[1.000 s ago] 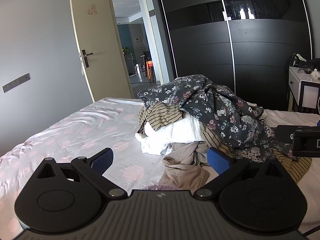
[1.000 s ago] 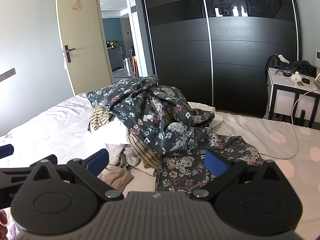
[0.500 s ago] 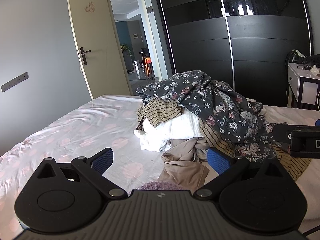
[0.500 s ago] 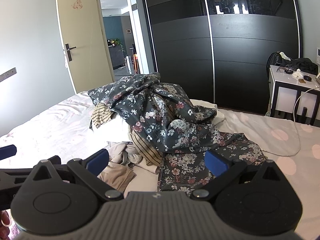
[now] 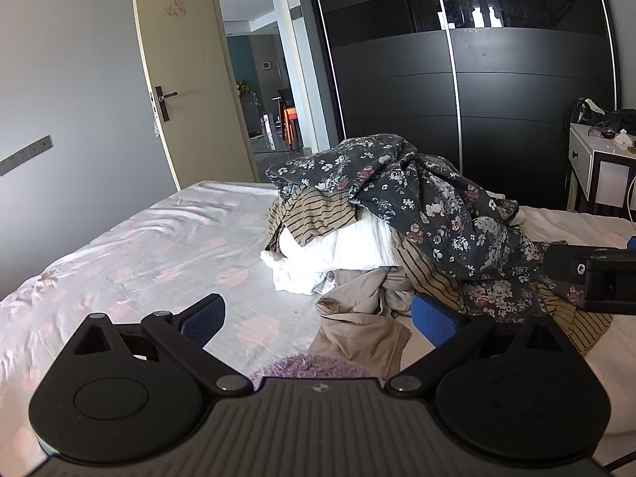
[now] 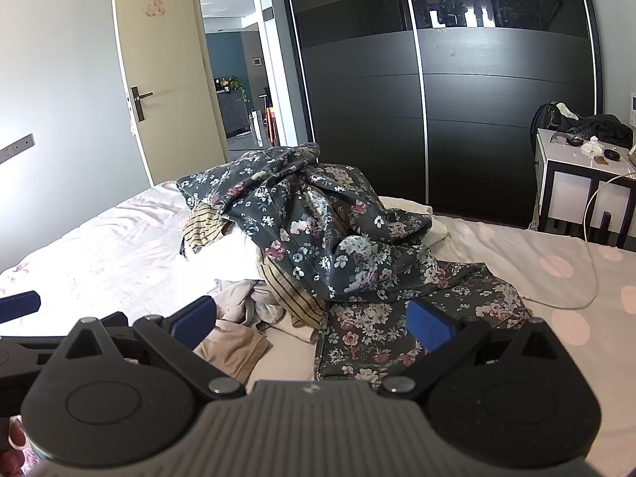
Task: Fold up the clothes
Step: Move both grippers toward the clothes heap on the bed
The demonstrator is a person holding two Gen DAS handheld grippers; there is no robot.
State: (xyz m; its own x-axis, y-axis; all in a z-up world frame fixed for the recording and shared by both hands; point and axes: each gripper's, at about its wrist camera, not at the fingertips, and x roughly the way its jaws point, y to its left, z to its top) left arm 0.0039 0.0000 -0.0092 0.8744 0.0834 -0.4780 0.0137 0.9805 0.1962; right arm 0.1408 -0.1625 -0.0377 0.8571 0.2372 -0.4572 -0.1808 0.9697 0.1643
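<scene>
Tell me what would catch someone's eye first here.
The heap of unfolded clothes in the middle of the bed, topped by a dark floral garment draped over striped, white and beige pieces. Behind it, the black wardrobe fills the far wall, with an open door to its left. Both grippers, left and right, are open, short of the pile.

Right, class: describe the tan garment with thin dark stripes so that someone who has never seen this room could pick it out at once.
Start at the bed with the pale pink-spotted sheet, then find the heap of clothes in its middle. The tan garment with thin dark stripes pokes out beneath the dark floral fabric and above the plain white cloth. It is the only striped piece.
</scene>
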